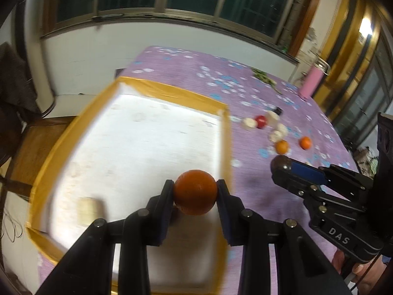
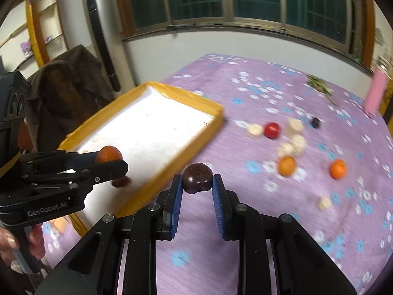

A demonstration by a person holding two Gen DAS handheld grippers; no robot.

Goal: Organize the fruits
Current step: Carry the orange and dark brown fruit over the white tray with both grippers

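Carrying step: left gripper (image 1: pixel 195 191) clamps an orange (image 1: pixel 195 192) over the tray (image 1: pixel 157 92), right gripper (image 2: pixel 197 178) pinches a dark fruit (image 2: pixel 197 177); both likely need releasing inside.

We see a matt printed cloth (image 2: pixel 221 86) over the desk. Tray (image 1: pixel 176 93): glossy yellow tape rim, matt white floor. Orange (image 1: pixel 195 191) dimpled skin; dark fruit (image 2: pixel 197 178) glossy. Fingers (image 2: pixel 174 204) black plastic, ribbed blue pads.

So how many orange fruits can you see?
3. One is held in the left gripper over the yellow tray; two loose oranges lie on the purple cloth. More may be hidden.
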